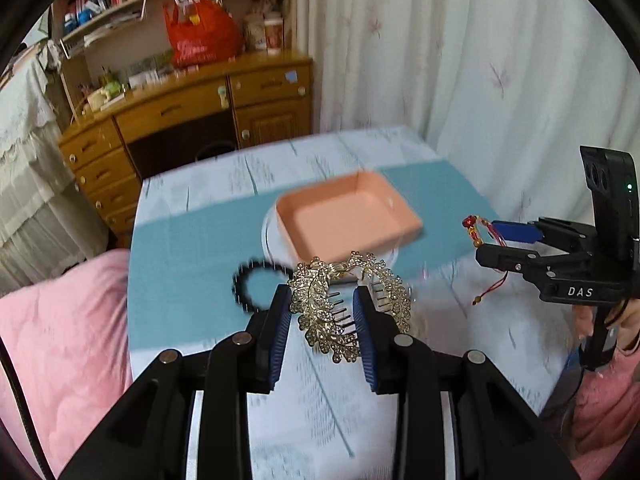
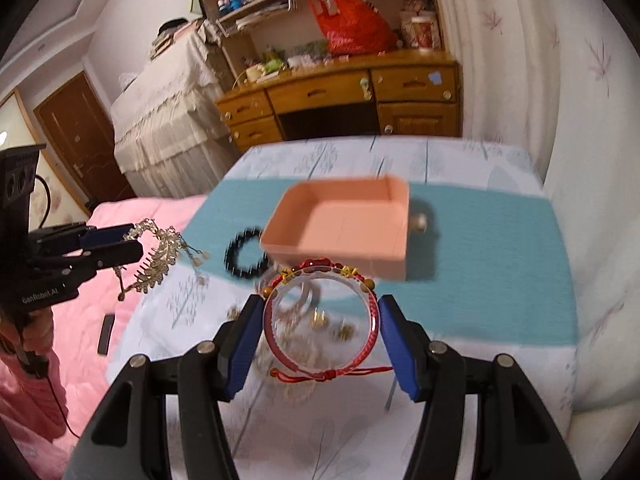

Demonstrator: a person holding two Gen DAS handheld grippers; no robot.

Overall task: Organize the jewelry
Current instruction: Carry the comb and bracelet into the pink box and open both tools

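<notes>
My left gripper (image 1: pixel 322 300) is shut on a gold rhinestone hair comb (image 1: pixel 320 308) and holds it above the table, just short of the pink tray (image 1: pixel 348 220). It also shows at the left of the right wrist view (image 2: pixel 132 240), comb (image 2: pixel 160 260) in its jaws. My right gripper (image 2: pixel 320 312) is shut on a red cord bracelet (image 2: pixel 320 320) with gold beads, held in the air before the tray (image 2: pixel 344 228). The left wrist view shows it at the right (image 1: pixel 486 236). A black bead bracelet (image 1: pixel 254 288) (image 2: pixel 244 256) lies on the teal cloth left of the tray.
Small gold pieces and a clear bangle (image 2: pixel 304 300) lie on the white tablecloth under the right gripper. A pink quilt (image 1: pixel 60 340) lies left of the table. A wooden desk (image 1: pixel 192 112) and a curtain (image 1: pixel 460 60) stand behind.
</notes>
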